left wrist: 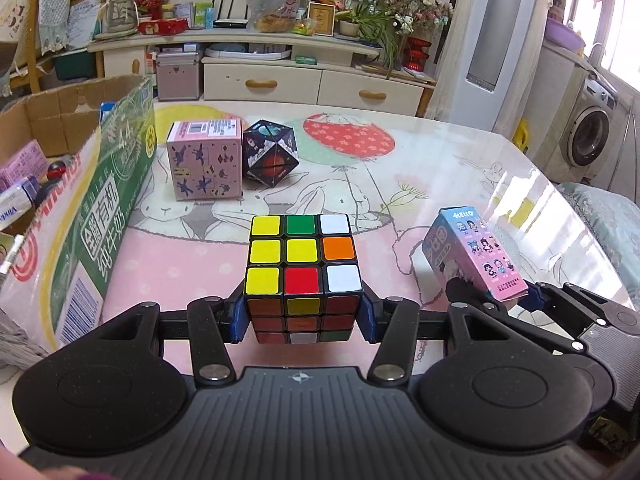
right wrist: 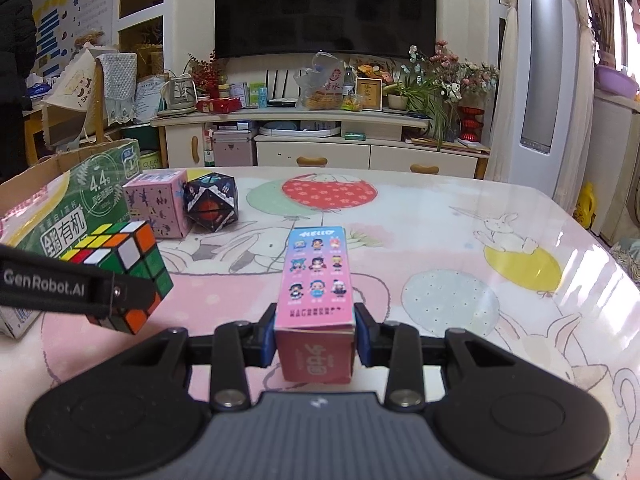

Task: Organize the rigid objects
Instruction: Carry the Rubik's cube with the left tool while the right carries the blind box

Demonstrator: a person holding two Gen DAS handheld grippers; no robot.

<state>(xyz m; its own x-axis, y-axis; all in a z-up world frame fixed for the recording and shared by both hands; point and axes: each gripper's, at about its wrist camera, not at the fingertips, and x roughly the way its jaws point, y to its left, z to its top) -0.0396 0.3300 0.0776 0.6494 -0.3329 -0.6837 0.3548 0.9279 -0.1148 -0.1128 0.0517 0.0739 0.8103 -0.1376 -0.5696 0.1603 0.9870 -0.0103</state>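
At far left on the counter (left wrist: 200,256), open green-printed cardboard carton (left wrist: 100,184). Left gripper (left wrist: 304,312) fingers clamp a black-framed multicolour plastic puzzle cube (left wrist: 304,256), lifted clear. Right gripper (right wrist: 316,338) fingers pinch a slim pink-blue cartoon-printed cardboard box (right wrist: 316,276), airborne too. Best: clear carton wall, lower inside, then release; cube rigid, box crushable.
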